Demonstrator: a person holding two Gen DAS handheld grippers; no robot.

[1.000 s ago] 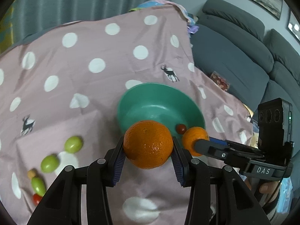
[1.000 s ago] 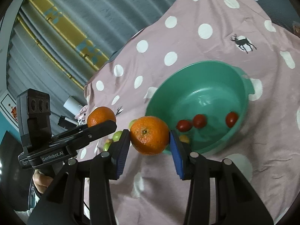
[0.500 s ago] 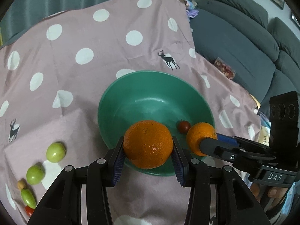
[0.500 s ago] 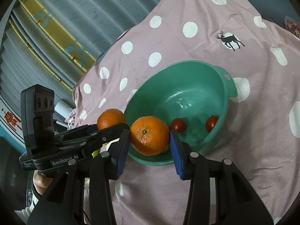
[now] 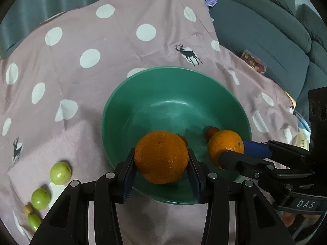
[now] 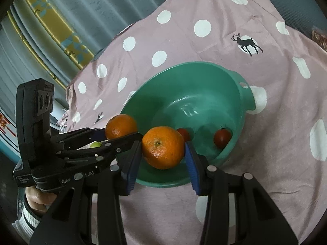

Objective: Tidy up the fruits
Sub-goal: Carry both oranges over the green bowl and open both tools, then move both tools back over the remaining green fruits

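While each gripper clamps an orange, the left gripper [image 5: 161, 161] holds its orange [image 5: 161, 157] over the green bowl [image 5: 143, 94]; the right gripper [image 6: 163, 149] holds a second orange [image 6: 163, 147] above the near rim, tomatoes [image 6: 222, 137] inside

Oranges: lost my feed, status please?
Left hand-held gripper shut on one orange; right hand-held gripper shut on the other orange. Both over green bowl. Nothing blocking.
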